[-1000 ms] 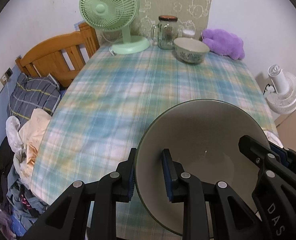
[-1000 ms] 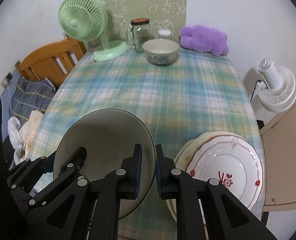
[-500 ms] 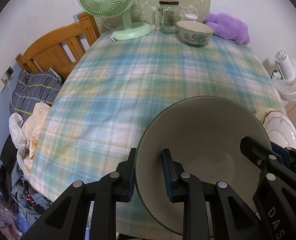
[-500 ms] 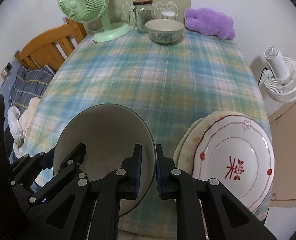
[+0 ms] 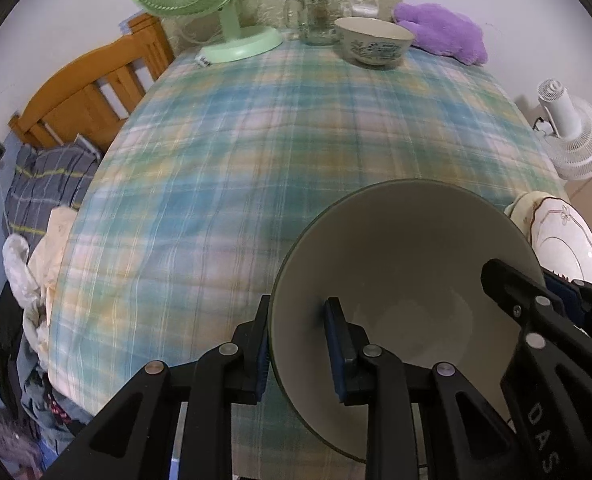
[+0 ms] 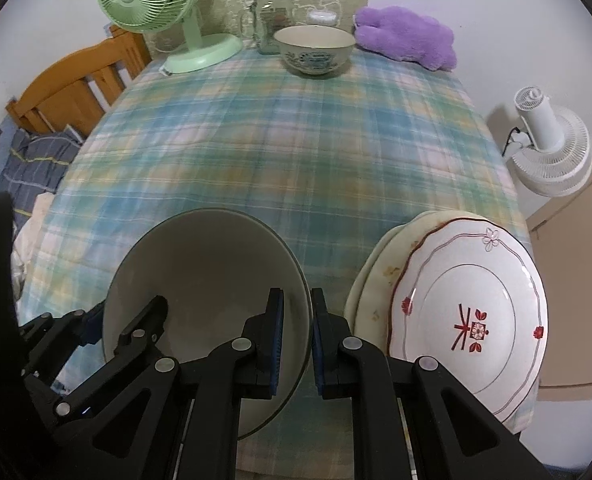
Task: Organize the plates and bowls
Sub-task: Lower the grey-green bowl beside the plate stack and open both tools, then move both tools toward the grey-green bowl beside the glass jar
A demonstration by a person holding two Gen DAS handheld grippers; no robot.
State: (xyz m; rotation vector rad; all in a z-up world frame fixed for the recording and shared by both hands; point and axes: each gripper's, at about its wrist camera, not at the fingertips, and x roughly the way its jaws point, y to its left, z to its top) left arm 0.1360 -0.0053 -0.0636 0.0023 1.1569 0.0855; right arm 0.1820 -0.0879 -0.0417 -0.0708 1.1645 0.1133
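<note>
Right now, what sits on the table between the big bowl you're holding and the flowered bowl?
Nothing: only bare checked tablecloth between the big bowl and flowered bowl, in both views.

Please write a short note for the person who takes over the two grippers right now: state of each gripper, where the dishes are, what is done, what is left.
Left gripper: shut on the left rim of the big grey bowl.
Right gripper: shut on the same bowl's right rim. The bowl sits between both, over the near edge of the table.
Stack of plates: near right corner, flowered plate on top.
Small patterned bowl: far end, beside the glass jar.
Done: plates stacked.
Left: set the grey bowl down and bring the two bowls together, probably.
</note>
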